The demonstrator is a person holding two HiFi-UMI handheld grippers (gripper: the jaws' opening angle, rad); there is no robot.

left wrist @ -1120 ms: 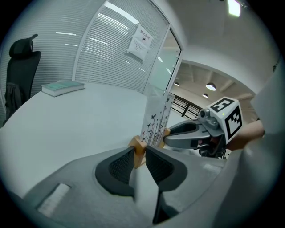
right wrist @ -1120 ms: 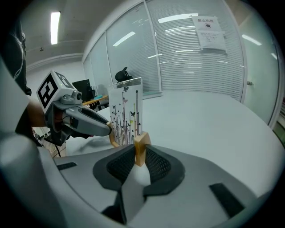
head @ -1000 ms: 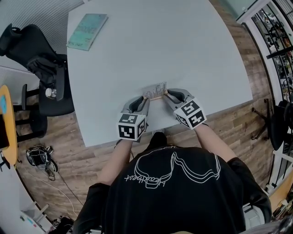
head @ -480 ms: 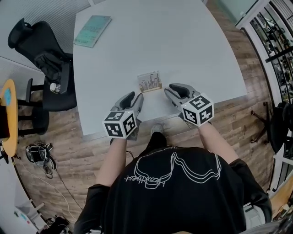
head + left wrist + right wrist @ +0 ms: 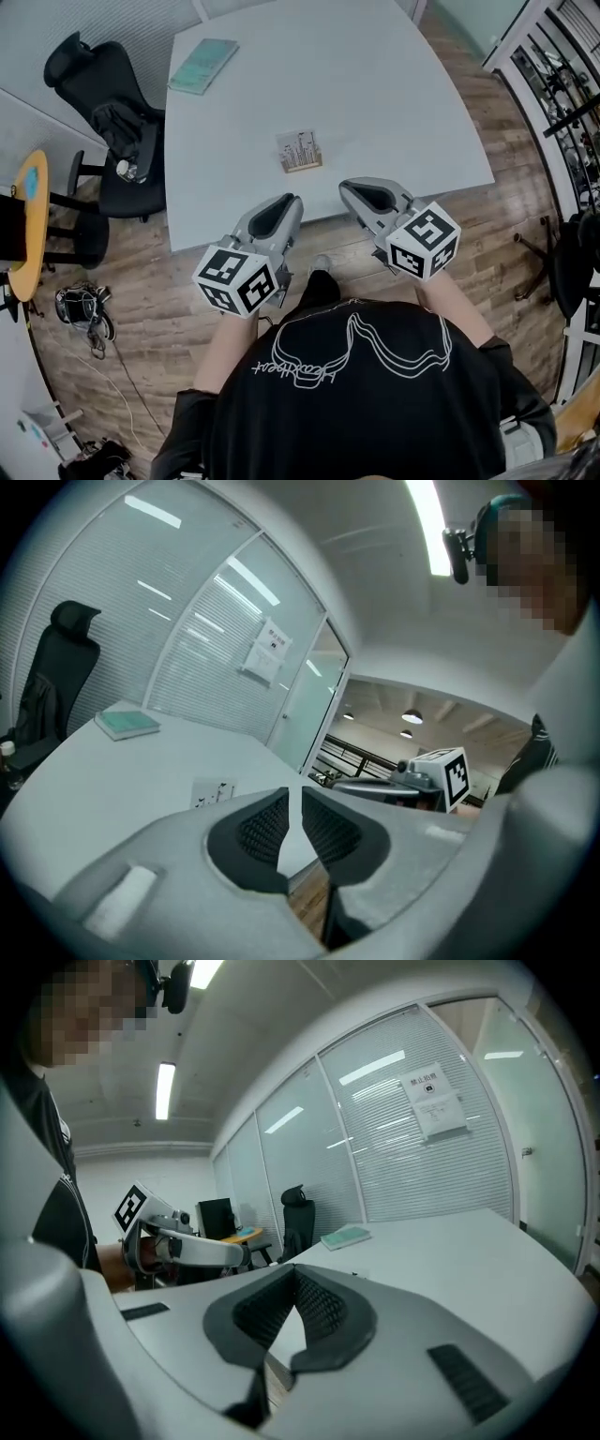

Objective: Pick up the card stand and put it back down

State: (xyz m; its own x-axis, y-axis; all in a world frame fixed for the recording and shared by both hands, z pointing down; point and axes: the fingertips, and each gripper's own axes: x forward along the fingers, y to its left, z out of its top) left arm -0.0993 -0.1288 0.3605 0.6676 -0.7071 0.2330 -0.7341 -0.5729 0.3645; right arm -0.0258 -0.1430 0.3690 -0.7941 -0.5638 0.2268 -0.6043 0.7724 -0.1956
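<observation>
The card stand (image 5: 300, 150), a small wooden base with a white printed card in it, stands upright on the white table (image 5: 375, 84), apart from both grippers. It also shows low in the left gripper view as the card stand (image 5: 214, 792). My left gripper (image 5: 289, 200) hangs over the table's near edge, its jaws closing with a thin gap and nothing between them (image 5: 292, 794). My right gripper (image 5: 350, 187) is beside it, shut on nothing, its tips touching (image 5: 296, 1271). Both are lifted back toward my body.
A teal book (image 5: 204, 64) lies at the table's far left corner. A black office chair (image 5: 103, 112) stands left of the table, with a round yellow table (image 5: 23, 225) beyond it. Cables (image 5: 80, 319) lie on the wooden floor. Dark shelving (image 5: 562, 103) stands at the right.
Both grippers, which flanked the card stand a second ago, have drawn back toward the body and risen. The stand stays on the table. Both pairs of jaws have narrowed.
</observation>
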